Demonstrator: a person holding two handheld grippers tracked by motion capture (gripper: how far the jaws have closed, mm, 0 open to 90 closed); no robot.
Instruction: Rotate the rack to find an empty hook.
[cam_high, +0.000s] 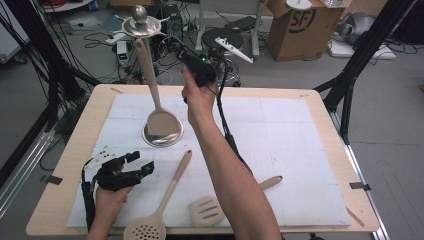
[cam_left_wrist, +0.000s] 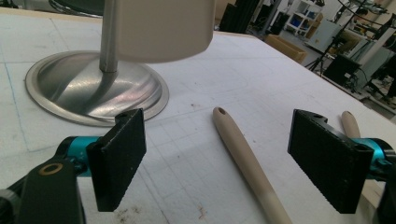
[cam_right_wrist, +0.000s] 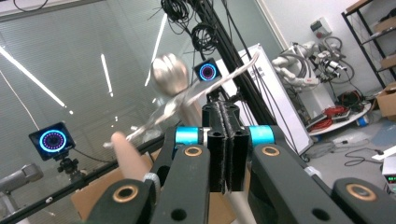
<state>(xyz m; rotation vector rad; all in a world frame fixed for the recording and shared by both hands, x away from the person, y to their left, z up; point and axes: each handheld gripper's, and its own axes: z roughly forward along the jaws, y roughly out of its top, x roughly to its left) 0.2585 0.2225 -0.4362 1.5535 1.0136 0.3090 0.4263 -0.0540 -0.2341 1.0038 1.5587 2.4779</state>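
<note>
A metal utensil stand (cam_high: 139, 22) with a ball top rises from a round base (cam_high: 150, 140) on the white mat. A beige spoon (cam_high: 150, 85) hangs from one of its hooks, bowl down. My right gripper (cam_high: 176, 45) is raised beside the stand's top, jaws shut with nothing between them. In the right gripper view, the pads (cam_right_wrist: 227, 140) press together just short of the ball top (cam_right_wrist: 169, 70) and the spoon's handle end (cam_right_wrist: 128, 156). My left gripper (cam_high: 142, 162) rests low at the front left, open and holding nothing. Between its pads (cam_left_wrist: 123, 154) a beige skimmer handle (cam_left_wrist: 243, 154) shows farther off on the mat.
A beige slotted skimmer (cam_high: 150, 225) and a slotted spatula (cam_high: 207, 210) lie near the front edge of the table (cam_high: 75, 150). The stand's base (cam_left_wrist: 70, 88) and the spoon bowl (cam_left_wrist: 163, 28) fill the far left of the left gripper view. Tripods, cables and boxes stand beyond the table.
</note>
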